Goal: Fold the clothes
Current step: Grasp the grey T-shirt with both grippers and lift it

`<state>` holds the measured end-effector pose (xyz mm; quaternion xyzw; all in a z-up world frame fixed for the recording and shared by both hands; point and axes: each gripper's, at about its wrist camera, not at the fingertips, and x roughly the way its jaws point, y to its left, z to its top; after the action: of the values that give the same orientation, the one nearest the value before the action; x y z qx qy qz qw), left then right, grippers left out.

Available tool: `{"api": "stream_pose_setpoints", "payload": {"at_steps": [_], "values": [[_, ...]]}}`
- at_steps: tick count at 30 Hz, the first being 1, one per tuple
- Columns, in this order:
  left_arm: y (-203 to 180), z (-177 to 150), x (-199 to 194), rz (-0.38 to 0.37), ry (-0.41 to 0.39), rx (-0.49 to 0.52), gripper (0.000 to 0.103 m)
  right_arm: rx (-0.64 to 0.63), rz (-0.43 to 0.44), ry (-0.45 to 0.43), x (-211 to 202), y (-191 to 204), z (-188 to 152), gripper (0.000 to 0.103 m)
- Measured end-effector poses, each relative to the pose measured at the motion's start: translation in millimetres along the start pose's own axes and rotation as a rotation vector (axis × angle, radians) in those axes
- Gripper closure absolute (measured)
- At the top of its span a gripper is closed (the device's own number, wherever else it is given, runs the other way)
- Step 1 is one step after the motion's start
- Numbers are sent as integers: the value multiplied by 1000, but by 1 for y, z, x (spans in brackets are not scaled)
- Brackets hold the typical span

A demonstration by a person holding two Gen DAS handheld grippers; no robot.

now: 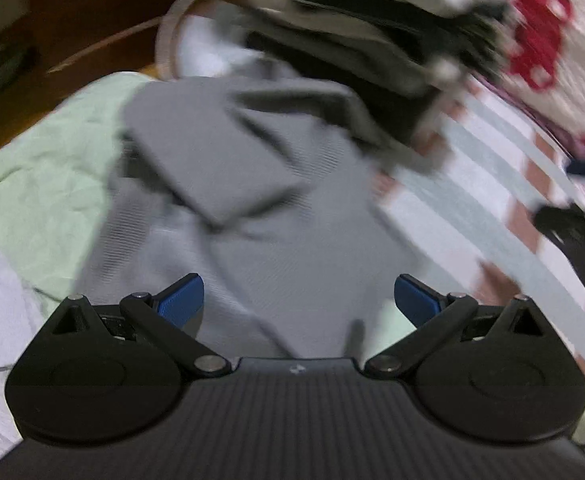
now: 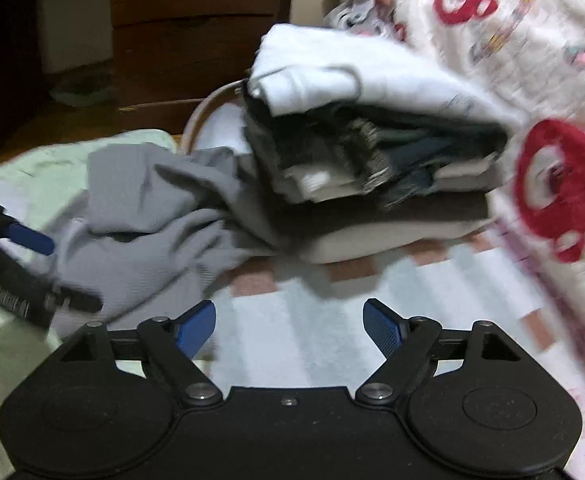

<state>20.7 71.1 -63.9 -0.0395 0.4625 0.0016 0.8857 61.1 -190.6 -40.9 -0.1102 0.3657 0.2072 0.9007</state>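
Pale green sheet (image 1: 40, 168) covers the left edge of the bed, with a round basket rim (image 1: 168, 36) just past its far edge. Grey garment (image 1: 228, 184) lies rumpled on the bed, partly on the green sheet and partly on the striped sheet (image 1: 472, 184); one flap is folded across its middle. Left gripper (image 1: 298, 302) hovers over the garment's near part, its blue pads (image 1: 182, 300) spread wide with only cloth seen between them; contact with the cloth cannot be told through the blur. In the right wrist view the same garment (image 2: 152, 224) sits toward the left, and the left gripper's blue fingertip (image 2: 30, 240) shows just beside it. Stack of folded clothes (image 2: 356, 168), topped by a white piece, stands on the striped sheet (image 2: 292, 320) at the garment's right, touching it. Right gripper (image 2: 290, 330) hangs over bare striped sheet, its jaws spread and holding nothing. White blanket with red prints (image 2: 552, 160) lies along the right edge.
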Motion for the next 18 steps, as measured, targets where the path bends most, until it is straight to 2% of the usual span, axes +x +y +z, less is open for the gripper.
{"api": "stream_pose_setpoints", "payload": {"at_steps": [3,5,7,9,11,13,15,18], "values": [[22,-3,8,115,-41,40,0,41,110,-15,16,-2,-4,19],[34,-4,15,169,-52,64,1,91,180,31,38,1,-4,19],[52,-3,20,144,-43,2,3,140,250,76,61,5,-4,19],[70,0,25,124,-26,-72,10,189,320,122,83,9,-4,19],[89,1,31,108,-7,-152,20,257,361,167,104,13,-2,19],[102,-1,32,78,-3,-205,24,312,396,203,122,17,2,19],[109,-4,31,62,-30,-221,26,347,421,217,134,18,8,19],[115,-8,33,75,-70,-230,26,325,411,211,154,23,22,19]]}}
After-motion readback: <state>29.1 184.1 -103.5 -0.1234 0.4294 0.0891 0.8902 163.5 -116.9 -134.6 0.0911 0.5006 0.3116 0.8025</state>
